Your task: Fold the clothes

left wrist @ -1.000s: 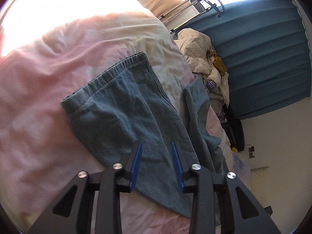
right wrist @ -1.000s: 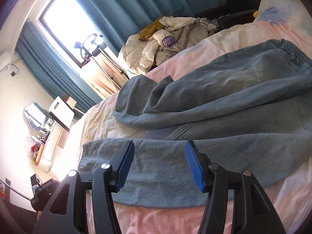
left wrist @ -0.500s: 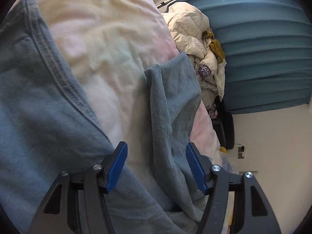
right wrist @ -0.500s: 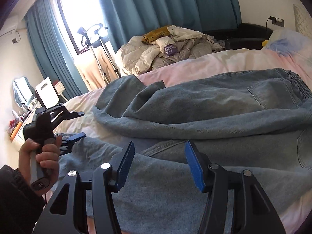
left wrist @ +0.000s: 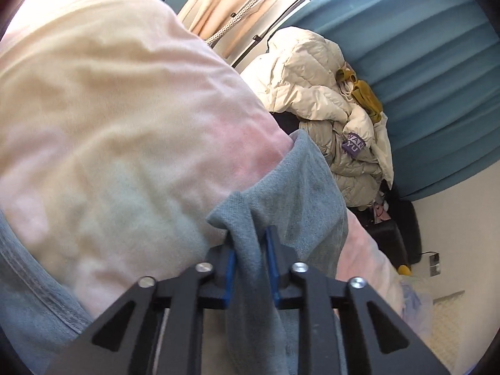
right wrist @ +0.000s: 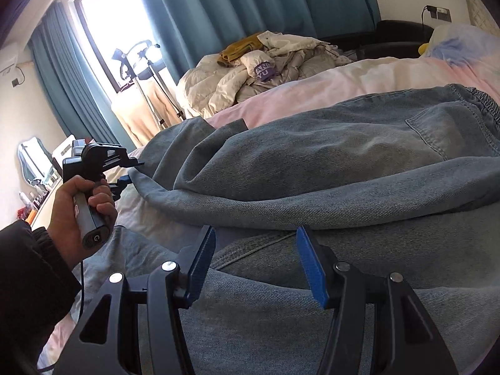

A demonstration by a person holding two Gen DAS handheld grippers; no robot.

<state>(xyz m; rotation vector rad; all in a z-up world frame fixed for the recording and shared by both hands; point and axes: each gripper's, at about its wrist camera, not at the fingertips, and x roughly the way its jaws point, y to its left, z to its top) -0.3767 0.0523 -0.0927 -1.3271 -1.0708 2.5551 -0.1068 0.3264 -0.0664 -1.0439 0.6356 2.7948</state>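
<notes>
- Jeans [right wrist: 312,168] lie spread on the bed [left wrist: 109,109], legs loosely overlapped; no tidy fold made so far.
- My left hand-held gripper [left wrist: 250,250] has just been closing; now clamped on a leg hem [left wrist: 250,218] at the far edge.
- My right hand-held gripper [right wrist: 256,259] hovers over the near leg, jaws apart, nothing gripped.
- Left to do, I judge: nearly everything, from carrying the hem across onward.

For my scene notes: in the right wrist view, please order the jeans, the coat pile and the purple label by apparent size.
1. jeans, though nearest the camera
2. coat pile, farther away
3. purple label, on the pile
</notes>
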